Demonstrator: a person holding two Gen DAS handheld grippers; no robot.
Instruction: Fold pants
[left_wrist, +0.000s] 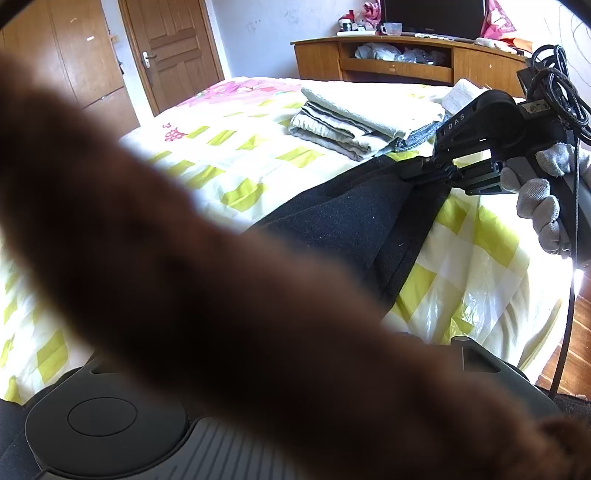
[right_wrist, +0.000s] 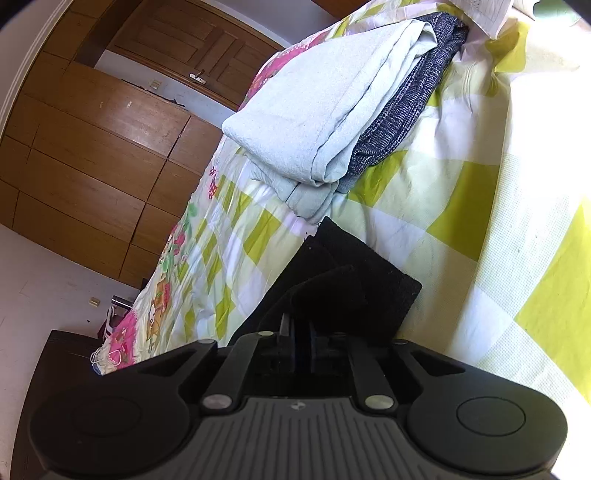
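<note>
Looking through the left wrist view first: a big blurry brown shape sweeps from upper left to lower right and hides most of the frame, including your left claw's fingers, so I honestly can't tell if that one is spread or pinched. What you can see is the dark pants stretched across the middle of the frame over the checked bedsheet. At right of centre, your right claw is pressed together on the far edge of the fabric, with your gloved hand behind it at the right edge. A stack of folded clothes sits just beyond, upper middle.

Right wrist view: the claw at bottom centre is clamped onto the pants, which bunch up between the fingers and spread out flat above them, one square corner lying on the sheet. The folded pile fills the upper middle, close to the pants but I can't say touching.

Handling-wise, this looks like soft, thickish, slightly fuzzy cloth. My guess is it's light, floppy and won't slip much, but it'll sag in the middle if you lift it. I'd hold it at the corners or hem edges, both layers together, and keep it taut between your two claws so the fold lands straight.
</note>
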